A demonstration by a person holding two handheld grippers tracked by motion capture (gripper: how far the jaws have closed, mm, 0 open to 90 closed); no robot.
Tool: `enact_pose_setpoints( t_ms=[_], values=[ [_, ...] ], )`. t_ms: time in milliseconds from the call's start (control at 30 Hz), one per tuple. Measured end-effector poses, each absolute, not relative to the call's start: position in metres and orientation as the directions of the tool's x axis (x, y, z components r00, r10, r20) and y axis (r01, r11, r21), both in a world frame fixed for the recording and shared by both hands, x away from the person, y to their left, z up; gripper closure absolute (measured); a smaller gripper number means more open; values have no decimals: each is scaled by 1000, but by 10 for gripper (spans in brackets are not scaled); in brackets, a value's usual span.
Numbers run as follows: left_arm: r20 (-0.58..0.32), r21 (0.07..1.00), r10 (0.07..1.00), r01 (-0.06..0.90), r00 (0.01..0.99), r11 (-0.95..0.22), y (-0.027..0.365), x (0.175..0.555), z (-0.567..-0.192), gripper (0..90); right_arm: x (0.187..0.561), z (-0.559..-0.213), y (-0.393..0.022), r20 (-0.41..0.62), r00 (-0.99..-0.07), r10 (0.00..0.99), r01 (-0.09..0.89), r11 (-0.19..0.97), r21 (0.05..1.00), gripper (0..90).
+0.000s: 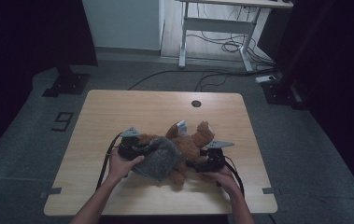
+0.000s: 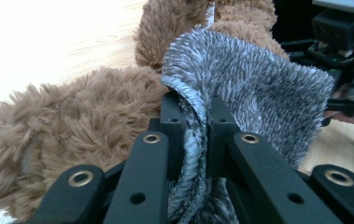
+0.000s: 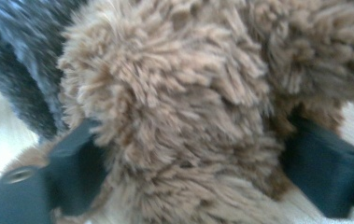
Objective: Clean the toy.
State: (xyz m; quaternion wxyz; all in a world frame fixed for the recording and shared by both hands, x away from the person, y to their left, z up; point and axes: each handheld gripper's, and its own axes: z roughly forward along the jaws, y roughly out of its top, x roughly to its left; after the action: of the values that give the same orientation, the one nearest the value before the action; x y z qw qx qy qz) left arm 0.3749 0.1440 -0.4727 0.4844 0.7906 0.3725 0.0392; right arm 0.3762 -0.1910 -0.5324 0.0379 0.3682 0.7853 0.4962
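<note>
A: Where was the shaggy brown plush bear at that moment?

B: Lying flat near the middle of the pale wooden table, a bit toward the person's side, with a small white label sticking up from its far end. A fuzzy grey knitted garment lay draped over its left half.

A: And the left gripper?

B: Clenched on the garment. In the left gripper view the two black jaws stood pressed together with the grey hem pinched between them, the brown fur just beyond and to the left. The person's left hand held the tool at the bear's left end.

A: The right gripper?

B: Spread wide. In the right gripper view the jaws stood far apart on either side of a thick lump of brown fur. That picture was blurred, and I could not make out the pads squeezing the fur. So released, with the bear between the jaws. The right hand sat at the bear's near right side.

A: Were the two grippers close?

B: Near each other, with the bear's body between them.
</note>
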Motion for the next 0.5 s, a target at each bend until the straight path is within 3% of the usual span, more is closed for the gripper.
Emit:
enact_pose_setpoints(
  t_ms=[167, 267, 500],
  values=[
    [-268, 805, 647, 535, 714, -256, 142, 372, -472, 804, 372, -535, -188, 267, -715, 646, 508, 218, 833, 501],
    [-239, 817, 671, 519, 702, -251, 140, 374, -469, 803, 373, -534, -185, 253, -691, 677, 499, 194, 844, 575],
    [-141, 831, 725, 478, 674, -283, 127, 396, -454, 804, 389, -532, -185, 247, -630, 736, 487, 128, 864, 620]
  ],
)
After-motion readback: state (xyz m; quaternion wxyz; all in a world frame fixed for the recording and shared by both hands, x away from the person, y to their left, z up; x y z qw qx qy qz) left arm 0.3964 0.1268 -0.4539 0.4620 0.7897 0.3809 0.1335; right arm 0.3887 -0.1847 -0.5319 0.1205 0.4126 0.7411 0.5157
